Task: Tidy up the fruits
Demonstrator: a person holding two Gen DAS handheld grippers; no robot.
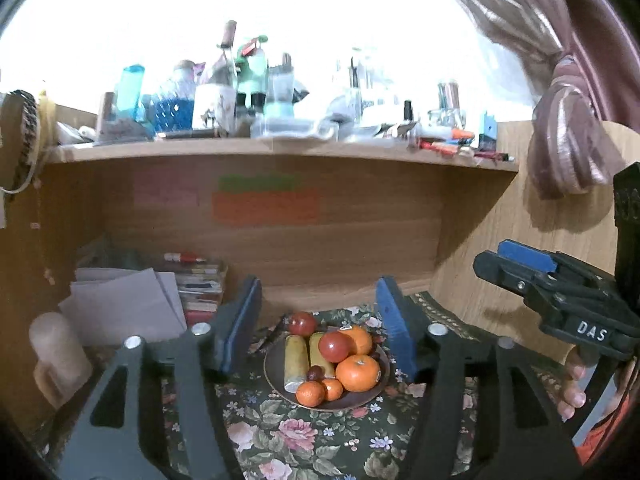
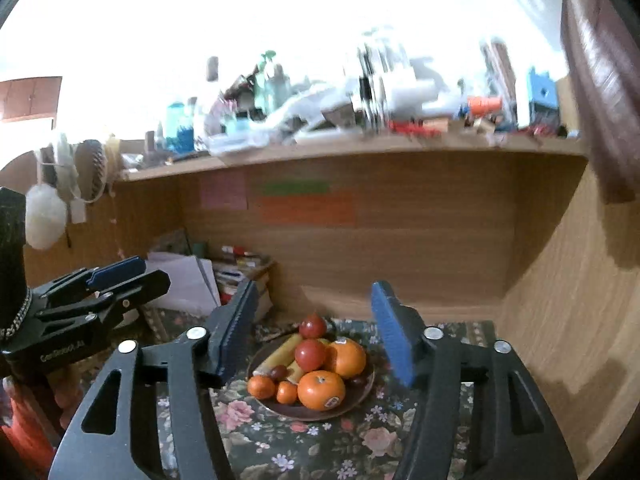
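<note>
A dark round plate (image 1: 276,384) (image 2: 362,394) sits on a floral cloth and holds a heap of fruit: large oranges (image 1: 357,373) (image 2: 321,390), small mandarins (image 1: 310,394) (image 2: 261,387), red tomatoes (image 1: 334,346) (image 2: 310,354), yellow-green banana pieces (image 1: 295,360) (image 2: 280,356) and a dark grape (image 1: 315,372). My left gripper (image 1: 318,322) is open and empty, above and in front of the plate; it also shows at the left of the right wrist view (image 2: 128,276). My right gripper (image 2: 314,330) is open and empty over the plate; in the left wrist view it is at the right (image 1: 512,264).
The floral cloth (image 1: 304,440) (image 2: 312,448) covers the desk inside a wooden alcove. Papers and stacked books (image 1: 160,292) (image 2: 208,280) lie at the back left. A pale jar (image 1: 60,356) stands at the left. A cluttered shelf (image 1: 280,148) (image 2: 320,148) runs overhead.
</note>
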